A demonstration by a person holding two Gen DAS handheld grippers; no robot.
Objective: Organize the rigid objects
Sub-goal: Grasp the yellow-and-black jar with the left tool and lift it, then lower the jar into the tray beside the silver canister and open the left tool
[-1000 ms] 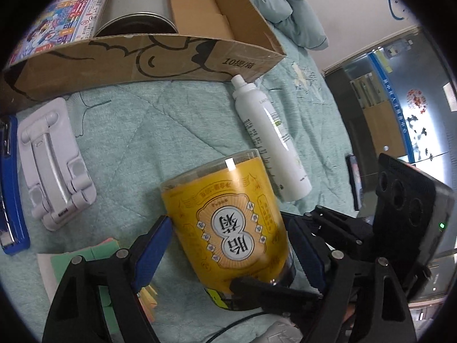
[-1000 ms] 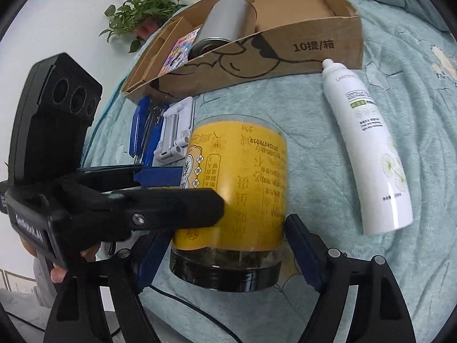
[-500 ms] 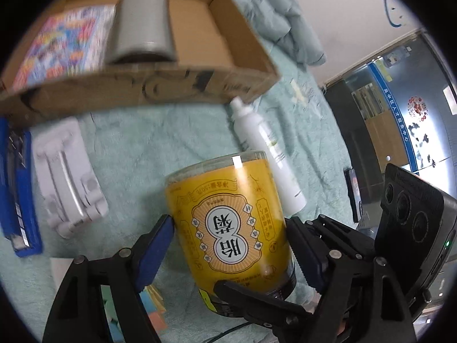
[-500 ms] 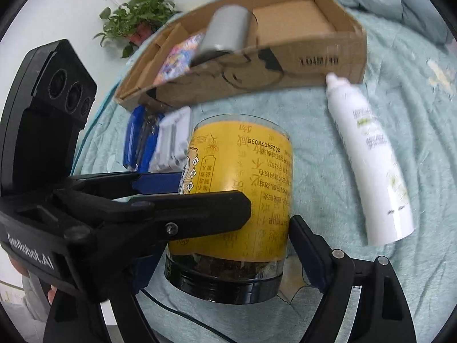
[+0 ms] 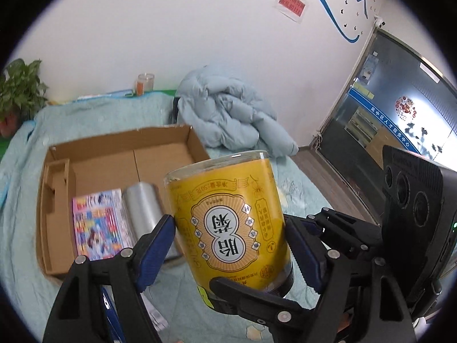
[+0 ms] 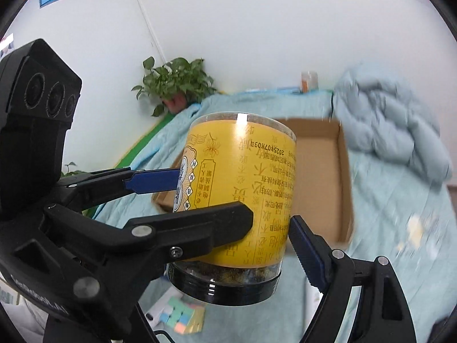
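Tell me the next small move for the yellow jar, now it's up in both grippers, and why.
Probably carry the yellow jar forward over the open right part of the cardboard box, then lower it. Both the left hand-held gripper and the right hand-held gripper clamp it above the bed, lid down. The box's left part already holds a silver can and a colourful booklet; the right looks free.

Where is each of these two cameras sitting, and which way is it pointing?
Left wrist view: sits on the left tongs, looking along them at the yellow-labelled glass jar and open brown cardboard box; the right tongs reach in from the right.
Right wrist view: sits on the right tongs, facing the jar and box; the left tongs cross from the left.
Both share the jar, box, pale blue crumpled quilt and green potted plant.
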